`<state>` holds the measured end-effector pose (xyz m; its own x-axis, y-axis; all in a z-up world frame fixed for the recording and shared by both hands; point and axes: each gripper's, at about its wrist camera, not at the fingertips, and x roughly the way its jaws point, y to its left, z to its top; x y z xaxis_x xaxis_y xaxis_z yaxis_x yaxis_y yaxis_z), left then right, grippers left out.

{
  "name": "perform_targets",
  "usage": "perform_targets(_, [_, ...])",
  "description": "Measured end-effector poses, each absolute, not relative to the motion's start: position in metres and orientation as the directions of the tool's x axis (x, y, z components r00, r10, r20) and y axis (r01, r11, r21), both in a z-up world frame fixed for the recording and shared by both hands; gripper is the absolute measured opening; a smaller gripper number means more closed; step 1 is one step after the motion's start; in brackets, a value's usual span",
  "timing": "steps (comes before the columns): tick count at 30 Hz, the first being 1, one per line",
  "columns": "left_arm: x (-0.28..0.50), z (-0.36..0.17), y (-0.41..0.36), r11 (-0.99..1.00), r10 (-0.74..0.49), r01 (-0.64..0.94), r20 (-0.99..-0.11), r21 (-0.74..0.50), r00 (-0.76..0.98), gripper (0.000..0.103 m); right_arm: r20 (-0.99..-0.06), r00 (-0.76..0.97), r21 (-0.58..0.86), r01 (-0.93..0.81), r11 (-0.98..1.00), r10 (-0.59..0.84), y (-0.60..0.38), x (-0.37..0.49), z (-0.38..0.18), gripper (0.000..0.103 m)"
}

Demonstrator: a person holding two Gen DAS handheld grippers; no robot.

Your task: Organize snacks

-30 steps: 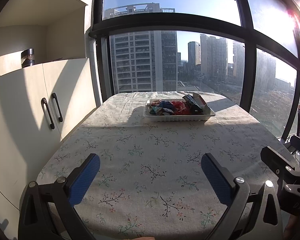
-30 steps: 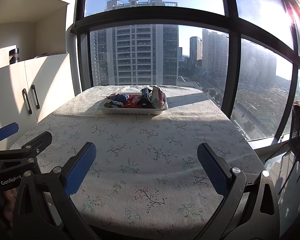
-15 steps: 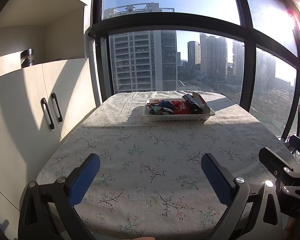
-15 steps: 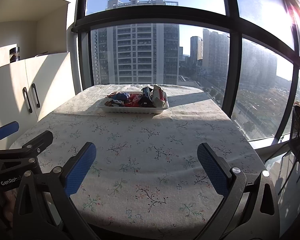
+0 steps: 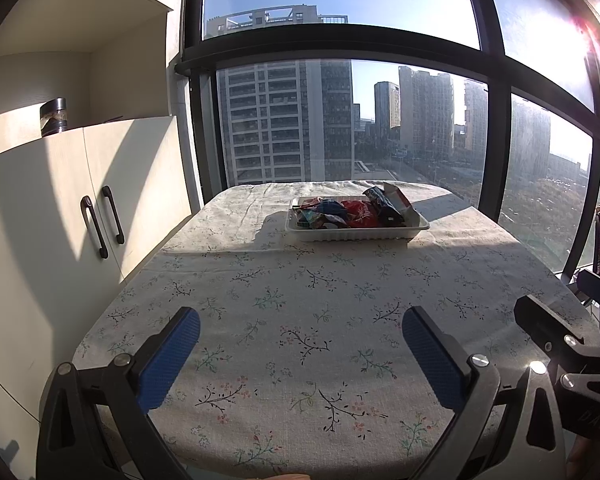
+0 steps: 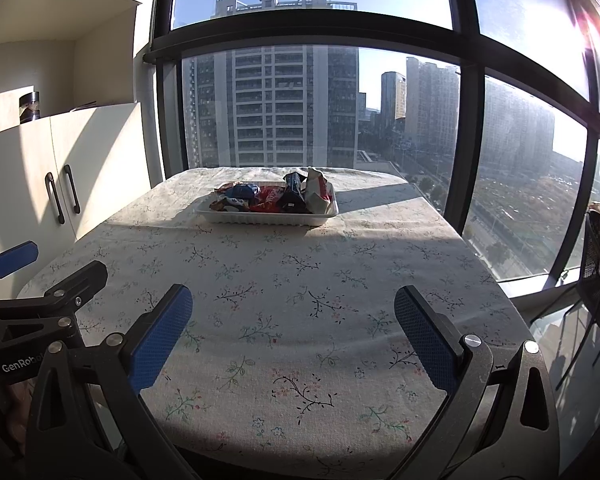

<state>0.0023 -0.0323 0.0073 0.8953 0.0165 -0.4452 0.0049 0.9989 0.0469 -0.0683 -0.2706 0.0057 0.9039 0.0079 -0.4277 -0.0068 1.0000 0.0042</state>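
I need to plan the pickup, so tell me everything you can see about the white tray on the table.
The tray is a shallow white rectangle with ribbed side walls, and it looks like thin plastic or foam. It sits flat on the flowered tablecloth at the far end of the table, near the window, partly in sunlight. Snack packets in blue, red, dark and white wrappers are heaped inside, the tallest standing at its right end. Neither gripper touches it.

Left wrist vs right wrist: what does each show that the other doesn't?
Left wrist only: the right gripper at its right edge. Right wrist only: the left gripper at its left edge, and more of the black chair. Both: white tray of snack packets on the far side of the floral tablecloth, cabinet, window.
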Motion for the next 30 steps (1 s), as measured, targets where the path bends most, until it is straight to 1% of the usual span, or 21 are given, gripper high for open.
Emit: perform_targets(30, [0.0028, 0.0062, -0.0318, 0.999, 0.014, 0.01, -0.449, 0.05, 0.894, 0.103, -0.43, 0.903, 0.002, -0.009, 1.0, 0.009, -0.2699, -0.0672, 0.0064, 0.103])
